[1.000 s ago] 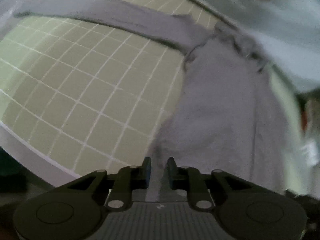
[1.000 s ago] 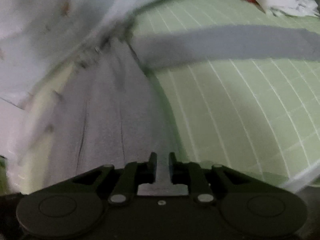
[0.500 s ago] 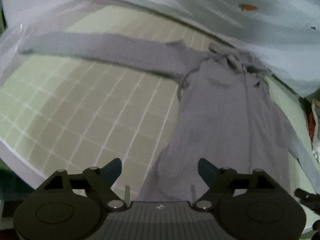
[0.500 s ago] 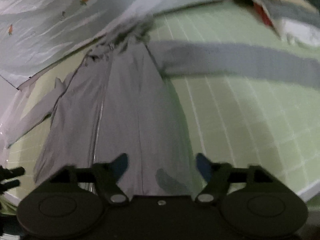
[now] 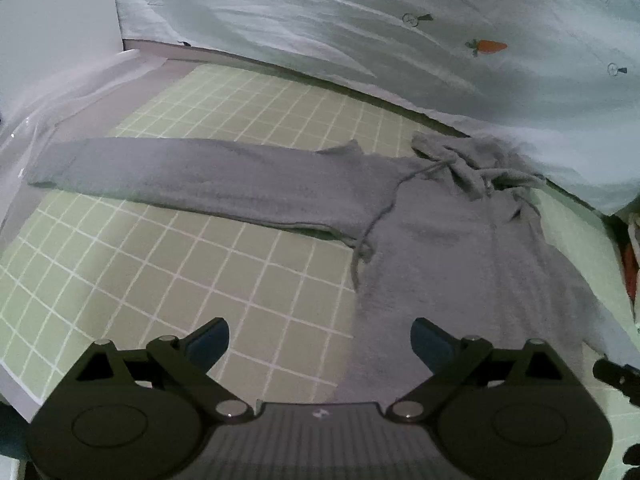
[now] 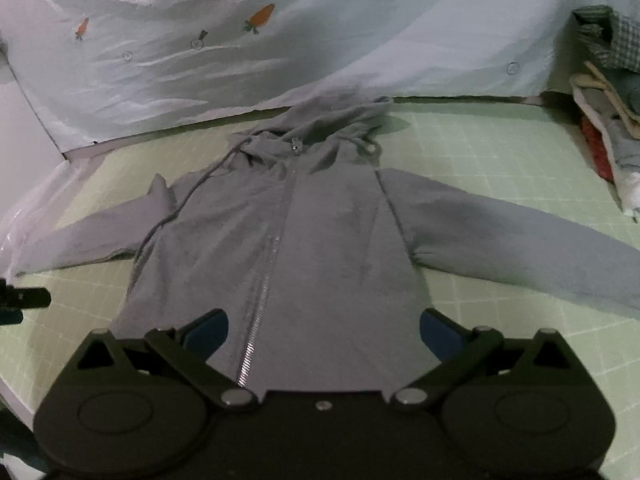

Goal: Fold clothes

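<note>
A grey zip hoodie (image 5: 460,272) (image 6: 320,220) lies flat and front up on the green grid mat (image 5: 160,280) (image 6: 500,152), hood (image 6: 332,120) toward the back. One sleeve (image 5: 200,176) stretches left and the other sleeve (image 6: 520,240) stretches right. My left gripper (image 5: 320,334) hovers above the hoodie's lower left edge, jaws opening wide, and they grip nothing. My right gripper (image 6: 324,320) hangs over the lower body by the zip (image 6: 272,248). Its jaws are opening too, and the cloth lies beneath them, untouched.
A pale sheet with carrot prints (image 5: 400,40) (image 6: 280,40) rises behind the mat. A pile of other clothes (image 6: 608,120) sits at the back right. Clear plastic (image 5: 60,96) edges the mat's left side. The mat's near edge (image 5: 16,384) lies close to my left gripper.
Both grippers were shut on the hoodie's lower hem, then opened and let it go. They have pulled back and upward, so the whole spread hoodie now shows.
</note>
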`<state>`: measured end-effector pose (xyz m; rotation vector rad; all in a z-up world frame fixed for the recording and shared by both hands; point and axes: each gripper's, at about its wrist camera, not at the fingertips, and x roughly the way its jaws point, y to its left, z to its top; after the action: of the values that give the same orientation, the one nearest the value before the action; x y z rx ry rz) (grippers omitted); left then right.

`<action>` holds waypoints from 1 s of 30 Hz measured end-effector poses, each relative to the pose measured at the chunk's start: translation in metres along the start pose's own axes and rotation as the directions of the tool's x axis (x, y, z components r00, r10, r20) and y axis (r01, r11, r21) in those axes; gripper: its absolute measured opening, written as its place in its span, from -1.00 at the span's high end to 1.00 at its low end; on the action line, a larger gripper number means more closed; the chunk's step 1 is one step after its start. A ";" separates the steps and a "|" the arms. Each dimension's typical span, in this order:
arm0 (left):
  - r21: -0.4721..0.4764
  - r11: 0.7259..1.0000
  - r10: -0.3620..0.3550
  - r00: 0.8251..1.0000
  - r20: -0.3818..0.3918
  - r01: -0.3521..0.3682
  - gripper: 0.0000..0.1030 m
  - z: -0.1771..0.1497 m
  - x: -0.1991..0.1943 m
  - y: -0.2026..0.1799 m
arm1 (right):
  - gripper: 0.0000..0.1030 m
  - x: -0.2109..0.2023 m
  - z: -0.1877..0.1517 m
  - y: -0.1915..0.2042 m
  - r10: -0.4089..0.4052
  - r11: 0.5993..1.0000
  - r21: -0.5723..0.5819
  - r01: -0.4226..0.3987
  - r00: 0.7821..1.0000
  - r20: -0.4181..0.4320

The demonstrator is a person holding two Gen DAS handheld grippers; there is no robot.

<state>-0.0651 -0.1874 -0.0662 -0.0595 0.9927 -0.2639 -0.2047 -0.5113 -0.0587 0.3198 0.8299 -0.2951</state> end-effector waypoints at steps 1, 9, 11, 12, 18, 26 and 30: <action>-0.003 1.000 0.005 1.000 -0.005 -0.005 -0.88 0.002 0.003 0.004 | -1.00 0.003 0.001 0.002 0.003 1.000 0.004 -0.003 1.000 -0.004; -0.082 0.997 0.006 1.000 -0.025 -0.008 -0.88 0.034 0.043 0.038 | -1.00 0.037 0.034 0.004 -0.067 0.997 0.032 0.067 0.998 0.010; -0.094 0.996 0.002 1.000 -0.031 -0.005 -0.88 0.045 0.058 0.041 | -0.99 0.051 0.053 -0.002 -0.090 0.995 0.048 0.089 0.996 0.028; -0.100 0.995 0.000 0.999 -0.034 -0.003 -0.88 0.050 0.066 0.042 | -0.97 0.059 0.064 -0.006 -0.104 0.993 0.053 0.102 0.994 0.038; -0.046 0.997 0.054 0.998 -0.037 -0.056 -0.88 0.089 0.109 0.039 | -0.60 0.121 0.140 -0.036 -0.198 0.979 0.073 0.192 0.978 0.069; -0.043 0.994 0.099 0.994 -0.043 -0.101 -0.88 0.121 0.137 0.037 | -0.03 0.229 0.195 -0.052 -0.236 0.971 -0.032 0.236 0.972 0.008; -0.058 0.993 0.097 0.994 -0.048 -0.100 -0.88 0.124 0.136 0.034 | 0.16 0.262 0.199 -0.051 -0.198 0.978 -0.080 0.193 0.979 -0.048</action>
<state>0.1153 -0.1964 -0.1162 -0.0601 1.0451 -0.1453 0.0769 -0.6691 -0.1393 0.1770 0.9268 -0.4394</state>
